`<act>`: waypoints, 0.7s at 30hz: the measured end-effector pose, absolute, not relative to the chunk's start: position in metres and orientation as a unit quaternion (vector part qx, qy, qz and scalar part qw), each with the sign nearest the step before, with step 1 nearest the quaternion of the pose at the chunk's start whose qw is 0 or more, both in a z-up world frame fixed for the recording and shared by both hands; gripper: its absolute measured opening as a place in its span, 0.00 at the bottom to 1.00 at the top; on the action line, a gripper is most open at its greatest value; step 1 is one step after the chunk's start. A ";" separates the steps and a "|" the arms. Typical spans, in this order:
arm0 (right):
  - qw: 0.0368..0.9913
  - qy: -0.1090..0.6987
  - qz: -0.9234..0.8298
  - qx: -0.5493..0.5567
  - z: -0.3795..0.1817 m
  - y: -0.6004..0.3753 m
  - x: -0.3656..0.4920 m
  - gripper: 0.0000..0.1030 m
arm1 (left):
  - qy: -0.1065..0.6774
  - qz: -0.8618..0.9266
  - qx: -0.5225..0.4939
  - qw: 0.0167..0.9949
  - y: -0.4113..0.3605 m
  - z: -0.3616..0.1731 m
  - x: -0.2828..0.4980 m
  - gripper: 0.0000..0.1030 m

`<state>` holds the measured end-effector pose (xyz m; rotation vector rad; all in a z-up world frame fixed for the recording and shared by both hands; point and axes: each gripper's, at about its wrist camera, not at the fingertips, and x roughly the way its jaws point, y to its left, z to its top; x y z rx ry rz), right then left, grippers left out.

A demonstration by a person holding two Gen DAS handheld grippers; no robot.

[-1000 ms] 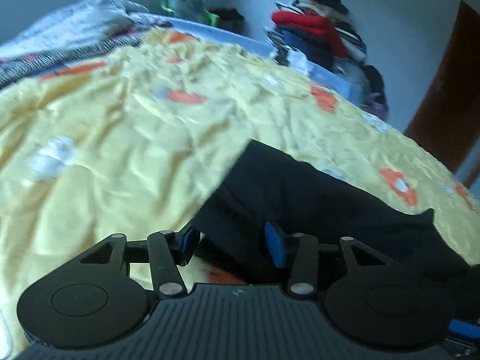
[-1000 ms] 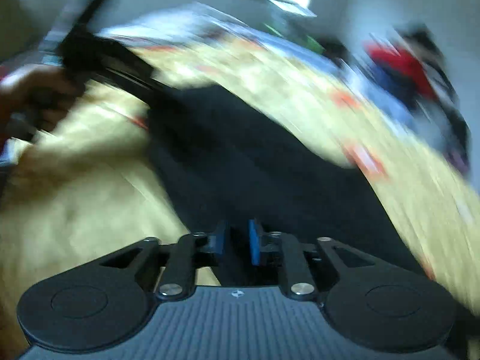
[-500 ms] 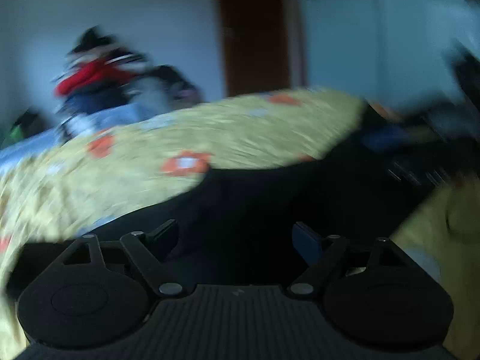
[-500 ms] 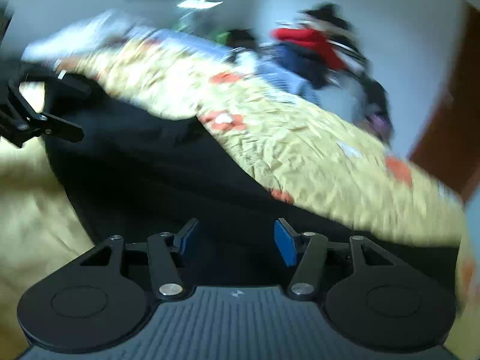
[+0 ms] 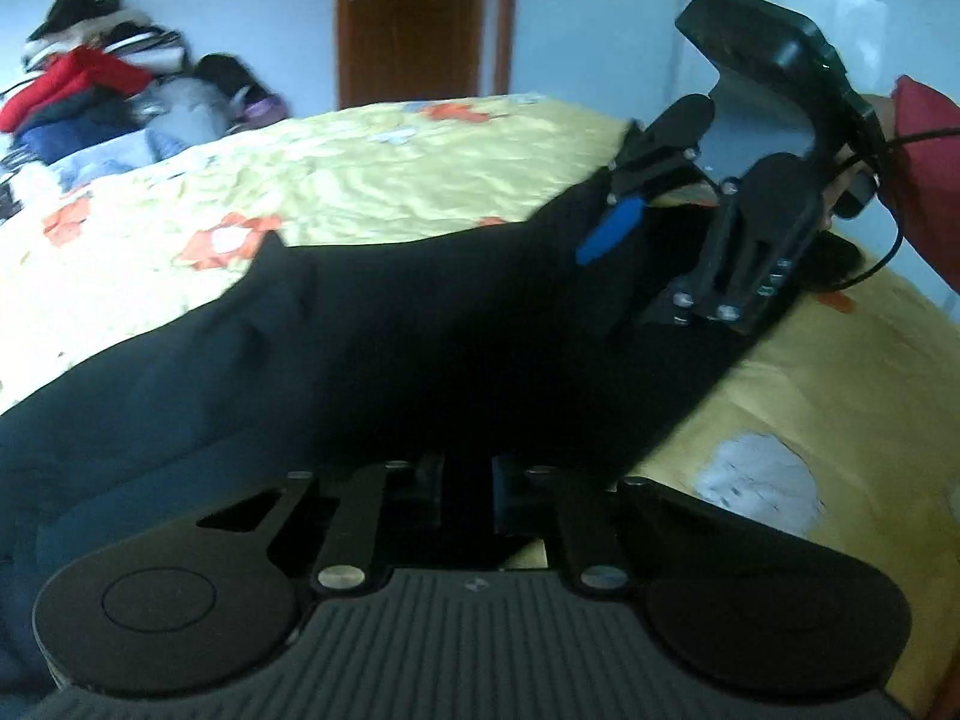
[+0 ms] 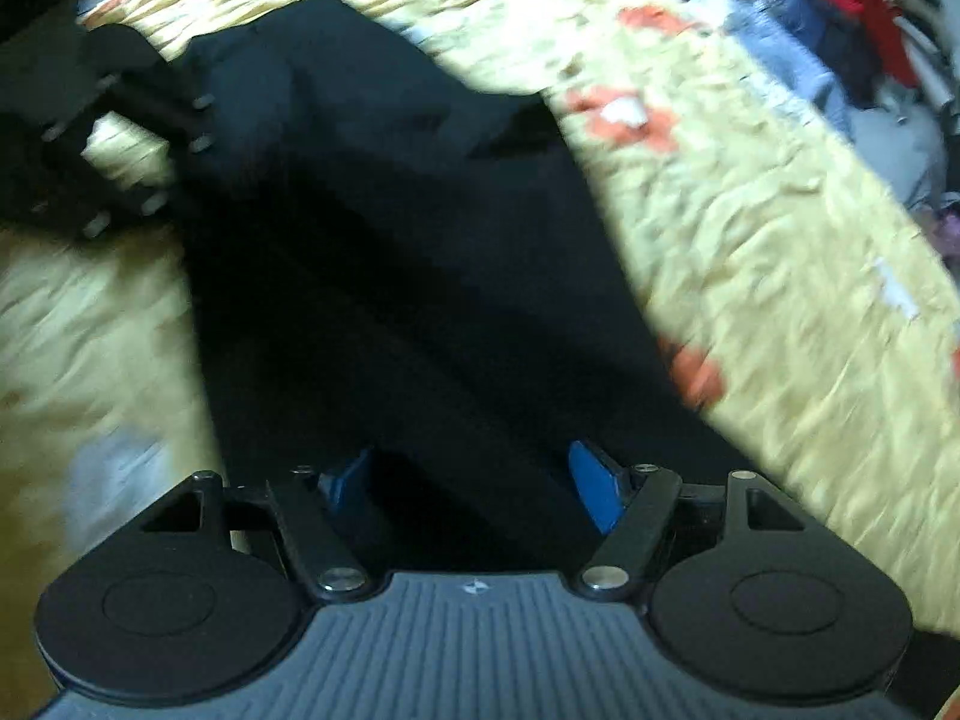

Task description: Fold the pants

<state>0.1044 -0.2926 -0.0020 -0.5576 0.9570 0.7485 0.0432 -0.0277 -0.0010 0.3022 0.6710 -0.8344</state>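
Pinching the near edge of the black pants (image 5: pixel 420 324), the left gripper (image 5: pixel 468 495) has its jaws drawn close with dark cloth between them, though the pads themselves are lost in shadow against the fabric. The right gripper (image 6: pixel 474 483) has its jaws spread wide, blue pads either side of the cloth, and in the left wrist view it stands at the far end of the garment with one blue pad showing; whether a pad touches the fabric there cannot be told. The pants lie stretched across a yellow flowered bedspread (image 5: pixel 372 180), their folds hard to read in the darkness and the right wrist view blurred. A red sleeve (image 5: pixel 927 180) is cut off at the frame edge. Beyond the bed sit a pile of clothes (image 5: pixel 78 84) and a brown door (image 5: pixel 411 18)
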 end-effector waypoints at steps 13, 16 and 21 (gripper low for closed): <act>0.853 0.418 0.279 -0.141 -0.001 -0.354 -0.052 0.77 | 0.329 -0.453 0.114 0.820 -0.016 -0.005 0.030 0.09; 0.921 0.352 0.163 -0.040 0.011 -0.409 -0.064 0.87 | 0.347 -0.482 0.069 0.801 -0.014 0.003 0.034 0.13; 0.935 0.339 -0.091 0.049 -0.006 -0.494 -0.067 0.95 | 0.305 -0.490 0.031 0.816 -0.030 0.025 0.031 0.43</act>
